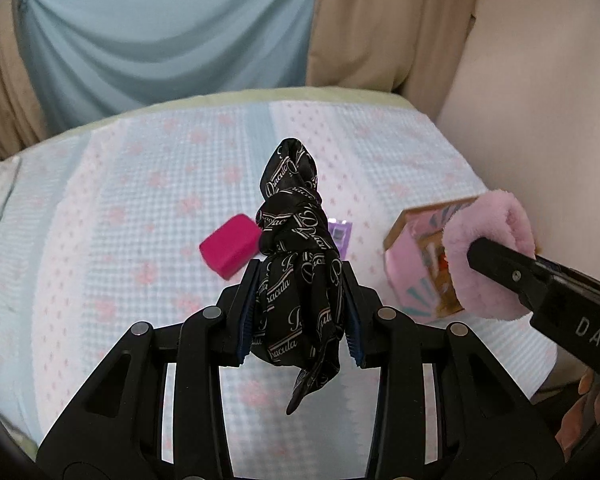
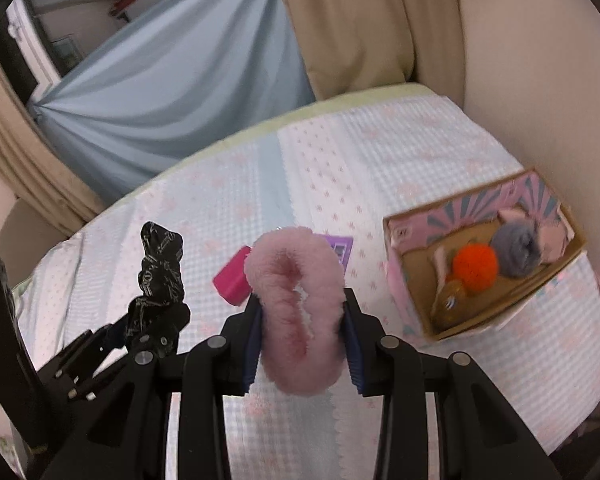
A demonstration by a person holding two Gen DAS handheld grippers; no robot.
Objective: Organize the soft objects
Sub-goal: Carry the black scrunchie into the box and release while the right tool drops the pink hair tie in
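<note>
My left gripper (image 1: 300, 312) is shut on a black satin scrunchie (image 1: 296, 248) with white lettering and holds it above the bed; it also shows in the right wrist view (image 2: 158, 276). My right gripper (image 2: 302, 344) is shut on a fluffy pink scrunchie (image 2: 296, 300), seen in the left wrist view (image 1: 488, 252) just in front of the box. An open cardboard box (image 2: 404, 240) at the right holds an orange pom-pom (image 2: 474, 268), a grey fluffy item (image 2: 514, 248) and other small soft pieces.
A magenta block (image 1: 230, 250) and a purple item (image 1: 340, 236) lie on the checked bedspread (image 1: 140, 200) behind the grippers. Blue and beige curtains (image 1: 172, 32) hang beyond the bed. A beige wall (image 1: 540, 80) is at the right.
</note>
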